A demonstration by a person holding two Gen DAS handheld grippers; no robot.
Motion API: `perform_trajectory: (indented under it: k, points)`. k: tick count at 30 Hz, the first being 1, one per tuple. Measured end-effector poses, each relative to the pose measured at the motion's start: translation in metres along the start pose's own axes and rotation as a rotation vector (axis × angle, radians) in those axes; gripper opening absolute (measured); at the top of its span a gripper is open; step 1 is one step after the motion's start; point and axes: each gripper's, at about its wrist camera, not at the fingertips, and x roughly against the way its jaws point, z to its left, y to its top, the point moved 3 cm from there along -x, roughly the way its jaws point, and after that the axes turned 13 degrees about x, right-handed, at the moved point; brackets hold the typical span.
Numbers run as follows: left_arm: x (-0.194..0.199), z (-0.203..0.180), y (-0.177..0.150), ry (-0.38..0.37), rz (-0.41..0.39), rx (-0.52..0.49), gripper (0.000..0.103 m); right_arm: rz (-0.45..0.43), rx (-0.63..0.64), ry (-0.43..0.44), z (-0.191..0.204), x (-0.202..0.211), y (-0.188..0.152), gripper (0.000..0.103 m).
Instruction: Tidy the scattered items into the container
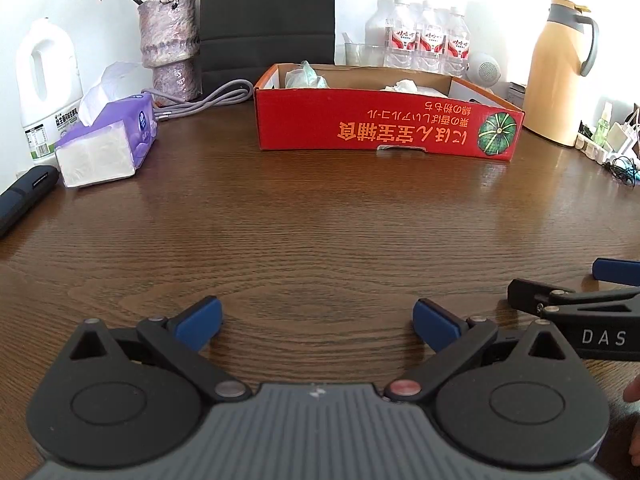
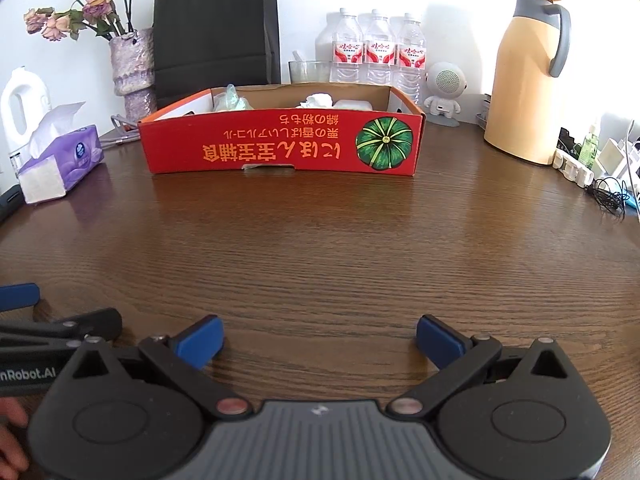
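A red cardboard box (image 1: 384, 128) with a green pumpkin print stands at the far middle of the brown wooden table; it also shows in the right wrist view (image 2: 280, 146). Inside it lie a pale green crumpled item (image 1: 306, 76) (image 2: 232, 100), a crumpled white tissue (image 1: 402, 86) (image 2: 318, 100) and a white flat object (image 2: 354, 104). My left gripper (image 1: 318, 326) is open and empty, low over the table's near part. My right gripper (image 2: 319, 340) is open and empty beside it, and its fingers (image 1: 614, 270) show at the right edge of the left wrist view.
A purple tissue pack (image 1: 106, 146) (image 2: 60, 164), a white jug (image 1: 46, 88) and a dark case (image 1: 24, 198) are at the left. A vase (image 1: 170, 48), black bag (image 2: 216, 28), water bottles (image 2: 376, 48), a small robot-shaped speaker (image 2: 442, 92), a yellow thermos (image 2: 524, 80) and a power strip with cables (image 2: 588, 168) line the back and right.
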Motion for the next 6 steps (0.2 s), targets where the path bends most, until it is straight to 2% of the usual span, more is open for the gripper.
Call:
perform_trajectory:
  k: [6]
  points:
    - [0.0,0.0,0.0,0.0,0.0,0.0,0.103,-0.001,-0.002,0.001,-0.0005,0.0001,-0.0005,0.103]
